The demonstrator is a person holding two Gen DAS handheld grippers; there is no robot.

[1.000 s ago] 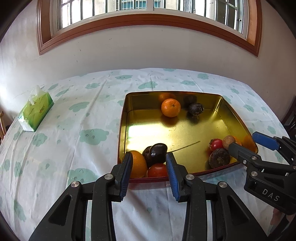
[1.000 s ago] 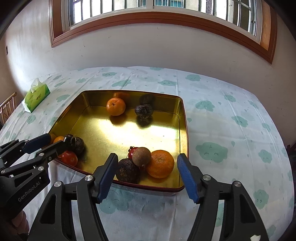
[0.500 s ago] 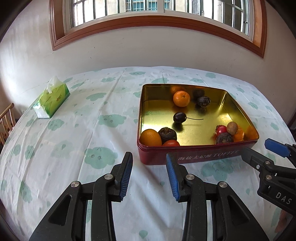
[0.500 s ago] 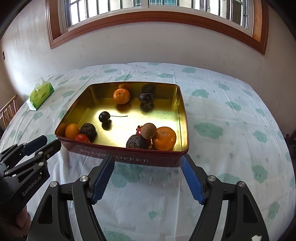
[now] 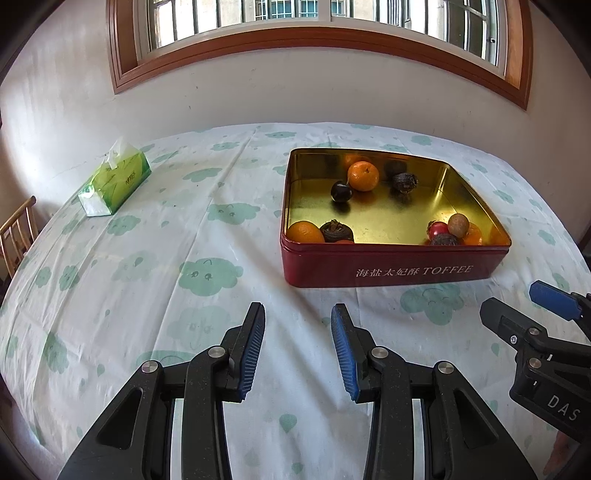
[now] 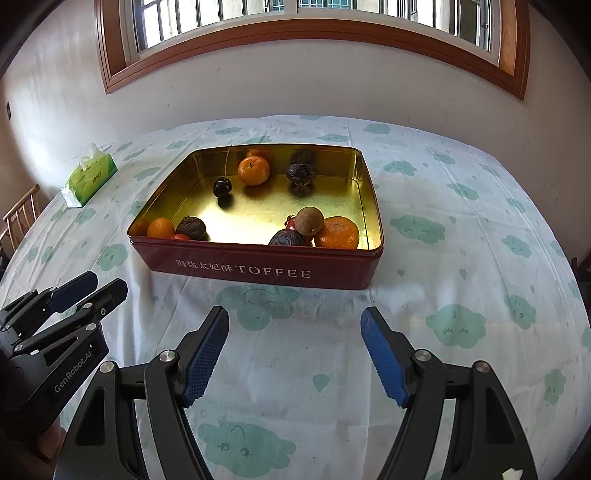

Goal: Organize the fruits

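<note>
Fruits sit in a red tin (image 6: pixel 258 271) w/ gold inside, marked TOFFEE on its near wall, on a table (image 6: pixel 461 206) under a cloud-print cloth. Clock bearings below are w/in the tin, as the right wrist view shows it.

- 11 o'clock: dark cherry (image 6: pixel 222 187) w/ long stem, just beside an orange (image 6: pixel 253 170) at approx 12.
- 1 o'clock: dark wrinkled fruit (image 6: pixel 301 173), apart from the orange.
- 8 o'clock corner: small orange (image 6: pixel 160 228), wrinkled dark fruit (image 6: pixel 191 226) and a red fruit (image 6: pixel 181 236) packed close; red one mostly hidden by the tin wall.
- 5 o'clock corner: big orange (image 6: pixel 337 232), brown round fruit (image 6: pixel 309 220) touching it, dark wrinkled one (image 6: pixel 286 238) in front, bit of red fruit (image 6: pixel 291 222) behind.

Left gripper (image 5: pixel 298 347) hovers over bare cloth short of the tin's near wall; fingers parted a modest gap, nothing btwn them. Right gripper (image 6: pixel 294 356) likewise over cloth on the near side; its jaws have just been opening and stand wider apart, nothing btwn them either. Each gripper shows at the edge of the other's view.

Tissue box (image 5: pixel 114 182), green, lies near the table's 10 o'clock edge, well apart from the tin. Wooden chair (image 6: pixel 20 218) pokes in at 9 o'clock. Window (image 6: pixel 295 22) w/ wood frame at 12.
</note>
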